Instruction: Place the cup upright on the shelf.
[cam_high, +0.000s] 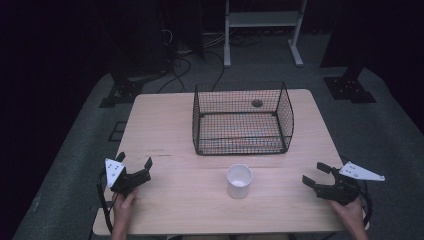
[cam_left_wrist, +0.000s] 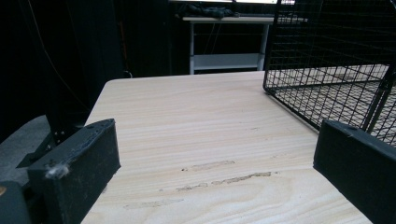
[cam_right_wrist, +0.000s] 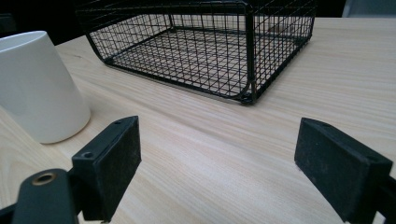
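Note:
A white cup (cam_high: 239, 181) stands upright on the wooden table (cam_high: 170, 130), in front of a black wire basket (cam_high: 242, 120). My left gripper (cam_high: 134, 161) rests at the table's front left, held by a hand, jaws wide apart with nothing between them. My right gripper (cam_high: 316, 174) sits at the front right, open and empty too. In the right gripper view the cup (cam_right_wrist: 37, 86) stands to the left beyond the gripper (cam_right_wrist: 217, 163), with the basket (cam_right_wrist: 205, 51) farther off. In the left gripper view the gripper (cam_left_wrist: 215, 177) faces bare wood, and the basket (cam_left_wrist: 336, 70) is at the right.
The basket holds nothing that I can make out. A white metal rack (cam_high: 263, 30) and black stand feet (cam_high: 350, 87) stand on the grey floor behind the table. Cables (cam_high: 180, 60) trail over the floor at the back left.

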